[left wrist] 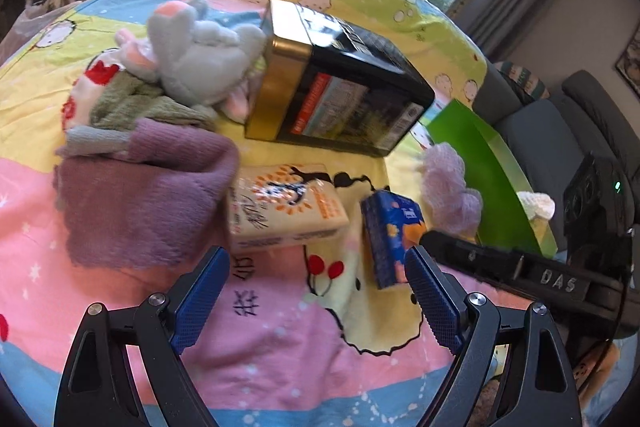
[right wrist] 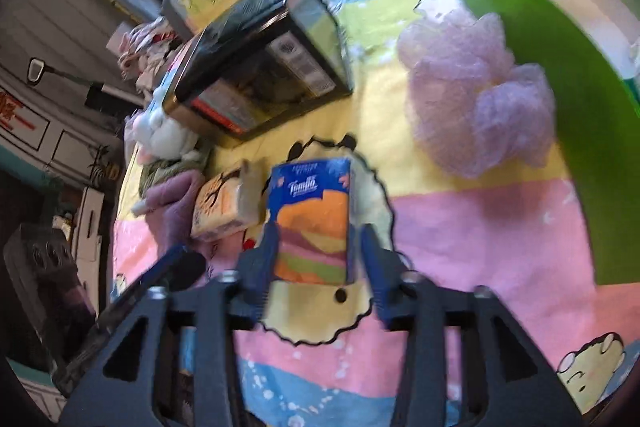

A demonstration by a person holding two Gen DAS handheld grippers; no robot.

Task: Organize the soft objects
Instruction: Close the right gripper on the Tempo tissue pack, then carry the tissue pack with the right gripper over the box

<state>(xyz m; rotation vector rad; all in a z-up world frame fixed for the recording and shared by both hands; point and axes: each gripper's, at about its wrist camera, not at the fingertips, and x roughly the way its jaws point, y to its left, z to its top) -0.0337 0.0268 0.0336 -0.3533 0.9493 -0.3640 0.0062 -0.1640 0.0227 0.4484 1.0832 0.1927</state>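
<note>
Blue tissue pack [right wrist: 310,223] stands between right hand-held gripper [right wrist: 320,255] fingers.

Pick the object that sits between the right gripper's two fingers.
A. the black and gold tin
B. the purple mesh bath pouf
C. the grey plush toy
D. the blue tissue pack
D: in the right wrist view the blue tissue pack stands between the fingers of the right gripper, while the pouf, the tin and the plush toy lie farther off on the bedspread.
</note>
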